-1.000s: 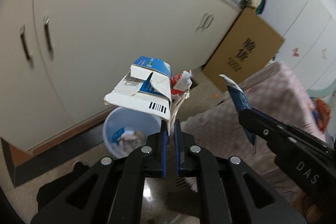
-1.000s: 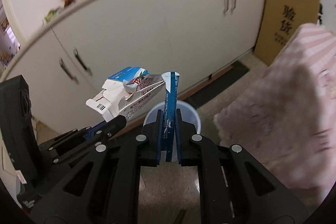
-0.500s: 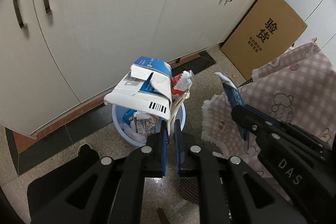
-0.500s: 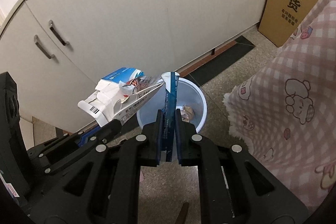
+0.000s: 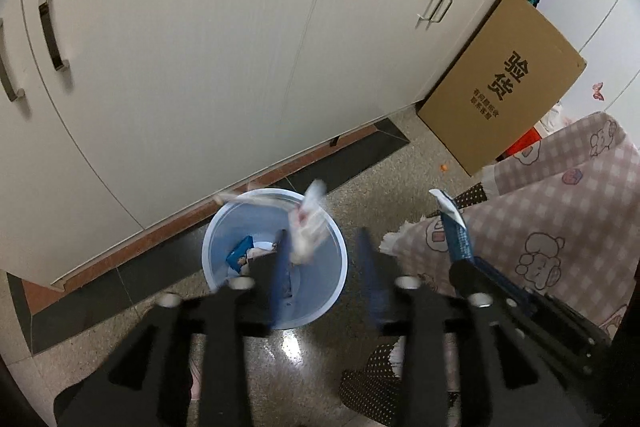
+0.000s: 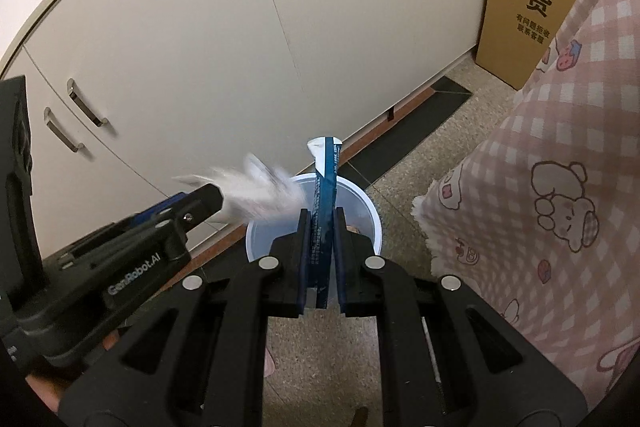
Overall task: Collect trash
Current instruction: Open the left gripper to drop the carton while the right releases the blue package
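A pale blue trash bin (image 5: 224,239) stands on the floor by the cabinet, with some trash inside; it also shows in the right wrist view (image 6: 360,205). My left gripper (image 5: 322,259) is open above the bin. The crumpled carton and wrapper (image 5: 306,223) are blurred in mid-fall at the bin's mouth, also seen in the right wrist view (image 6: 256,193). My right gripper (image 6: 321,227) is shut on a flat blue wrapper (image 6: 326,183), held upright above the bin; the wrapper also shows in the left wrist view (image 5: 456,231).
White cabinet doors (image 5: 200,47) rise just behind the bin. A flat cardboard box (image 5: 500,83) leans against the cabinet at the right. A pink checked cloth (image 6: 560,167) hangs down at the right. The floor is speckled stone.
My left gripper has opened and let go of the crumpled carton and wrapper, which now fall toward the bin. Both grippers have moved closer over the bin. The right gripper still holds the blue wrapper.
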{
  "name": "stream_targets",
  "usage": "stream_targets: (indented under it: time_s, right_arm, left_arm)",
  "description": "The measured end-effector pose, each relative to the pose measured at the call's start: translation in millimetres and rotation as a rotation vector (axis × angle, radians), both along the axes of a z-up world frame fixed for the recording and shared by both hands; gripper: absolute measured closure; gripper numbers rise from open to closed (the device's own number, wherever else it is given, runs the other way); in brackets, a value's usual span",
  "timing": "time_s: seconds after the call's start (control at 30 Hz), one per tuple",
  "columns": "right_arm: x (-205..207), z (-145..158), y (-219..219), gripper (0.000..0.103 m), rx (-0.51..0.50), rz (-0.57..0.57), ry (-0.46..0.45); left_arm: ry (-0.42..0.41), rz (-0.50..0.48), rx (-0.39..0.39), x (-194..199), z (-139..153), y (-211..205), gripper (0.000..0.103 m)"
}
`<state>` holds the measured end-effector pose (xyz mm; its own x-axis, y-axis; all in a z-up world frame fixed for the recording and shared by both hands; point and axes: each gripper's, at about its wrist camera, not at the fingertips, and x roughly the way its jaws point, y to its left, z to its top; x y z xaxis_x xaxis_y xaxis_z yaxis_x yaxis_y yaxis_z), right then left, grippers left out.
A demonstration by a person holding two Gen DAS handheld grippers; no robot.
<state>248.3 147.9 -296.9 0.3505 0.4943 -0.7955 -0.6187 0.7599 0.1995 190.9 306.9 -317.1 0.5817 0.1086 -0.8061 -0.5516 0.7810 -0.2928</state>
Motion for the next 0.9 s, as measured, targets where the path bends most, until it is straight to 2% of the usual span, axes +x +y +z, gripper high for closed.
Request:
stream_targets:
  time_s: [0.1,0.7,0.9]
  right_arm:
    - [-1.0,-1.4,0.1,0.092,-0.003,0.001,0.006]
    - [-14.5,-7.8,11.3,0.092,-0.017,0.023,0.029]
    - [-11.3,-4.8,27.4,0.092,-0.004,0.039,0.01]
  left_arm:
    - [0.009,0.006,0.022,-2.7,0.3,-2.6,0.047]
    - [0.054,0.069,-0.008,-28.9,-10.7,9.9,0.038]
    - [0.054,0.142,-0.073,-45.2,-16.6,29.7,0.037]
